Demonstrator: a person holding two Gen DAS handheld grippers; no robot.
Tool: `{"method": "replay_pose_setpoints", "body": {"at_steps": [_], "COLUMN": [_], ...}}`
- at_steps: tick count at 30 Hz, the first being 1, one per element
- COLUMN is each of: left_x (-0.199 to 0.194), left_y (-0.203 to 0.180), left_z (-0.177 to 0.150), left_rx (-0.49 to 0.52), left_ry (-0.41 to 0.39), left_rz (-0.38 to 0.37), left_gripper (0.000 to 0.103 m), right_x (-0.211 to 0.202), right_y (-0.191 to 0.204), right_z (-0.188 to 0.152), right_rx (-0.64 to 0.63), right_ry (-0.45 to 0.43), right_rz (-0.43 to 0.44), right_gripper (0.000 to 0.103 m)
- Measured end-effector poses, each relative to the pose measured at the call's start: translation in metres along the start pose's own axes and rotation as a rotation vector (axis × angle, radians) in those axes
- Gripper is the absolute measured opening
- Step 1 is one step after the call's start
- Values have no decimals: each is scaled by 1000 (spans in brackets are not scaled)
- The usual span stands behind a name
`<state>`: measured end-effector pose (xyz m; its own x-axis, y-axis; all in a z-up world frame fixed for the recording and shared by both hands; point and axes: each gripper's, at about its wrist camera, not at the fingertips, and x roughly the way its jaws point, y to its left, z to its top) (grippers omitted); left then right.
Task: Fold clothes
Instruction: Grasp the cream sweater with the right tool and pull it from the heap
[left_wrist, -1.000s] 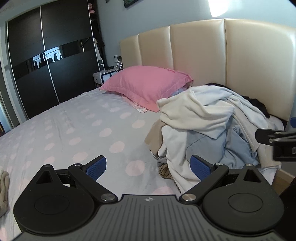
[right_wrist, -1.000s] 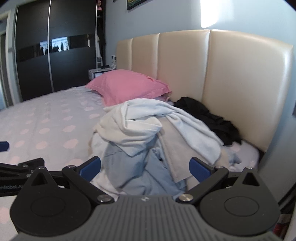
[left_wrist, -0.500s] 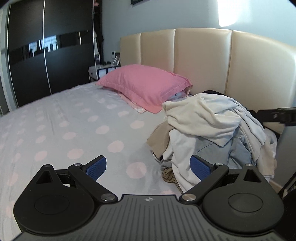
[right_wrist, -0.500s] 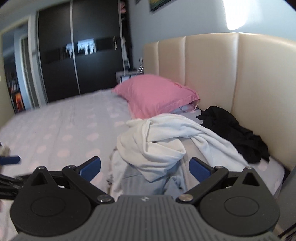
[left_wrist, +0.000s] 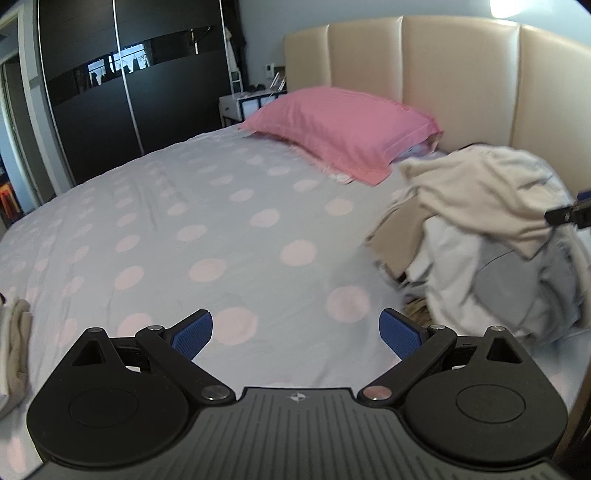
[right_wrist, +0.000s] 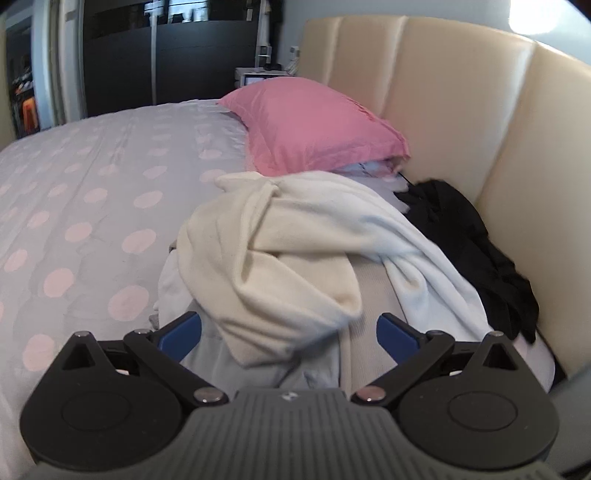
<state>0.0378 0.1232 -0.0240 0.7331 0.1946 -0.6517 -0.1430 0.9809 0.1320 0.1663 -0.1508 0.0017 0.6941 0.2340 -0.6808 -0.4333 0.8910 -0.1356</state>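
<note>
The left gripper is released, its blue-padded fingers spread wide and empty above the grey bedsheet with pale pink polka dots. The right gripper is likewise released and holds nothing; it hovers just over the near edge of the heap of unfolded clothes.

The heap lies on the bed near the cream padded headboard. A cream knit garment lies twisted on top, a white garment drapes over the right side, and pale blue-grey fabric shows beneath. A black garment lies between the heap and the headboard, touching both.

A pink rectangular pillow rests against the headboard, just beside the heap. A small beige folded fabric item lies at the sheet's left edge, well apart from the heap. A dark sliding wardrobe stands beyond the bed.
</note>
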Motion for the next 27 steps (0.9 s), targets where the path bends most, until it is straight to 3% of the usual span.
{"method": "replay_pose_setpoints", "body": {"at_steps": [4,5,6,7,10,12,19,20,22,23,27], "left_x": [10,11,12,12,9,5,-23,-27,-36,-40,-54], "left_y": [9,11,14,16,26,33,53,55,60,62,72], "left_z": [-5,-6,-8,-11,-18,-22,-33,-34,-35,-36,-40], "left_rx": [4,2,-1,-4,-24,-29,-69,-79,-96,-101,-125], "left_ry": [34,41,46,47,45,49,35,32,27,21,1], "left_rz": [27,27,29,34,68,81,87,83,77,75,79], "left_gripper": [99,99,99,99,99,99,98,98,98,98,98], "right_x": [21,25,28,30,29,22,-21,-29,-44,-53,-87], "right_y": [7,8,10,11,19,30,79,88,108,124,196], "right_z": [10,12,14,16,21,24,38,40,41,41,38], "right_rx": [-51,-61,-68,-74,-96,-137,-150,-149,-96,-111,-307], "right_ry": [9,9,15,24,35,32,1,0,32,39,-5], "right_rz": [-9,-12,-13,-14,-6,2,141,180,373,422,420], "right_gripper": [99,86,62,49,36,20,9,1,0,0,0]}}
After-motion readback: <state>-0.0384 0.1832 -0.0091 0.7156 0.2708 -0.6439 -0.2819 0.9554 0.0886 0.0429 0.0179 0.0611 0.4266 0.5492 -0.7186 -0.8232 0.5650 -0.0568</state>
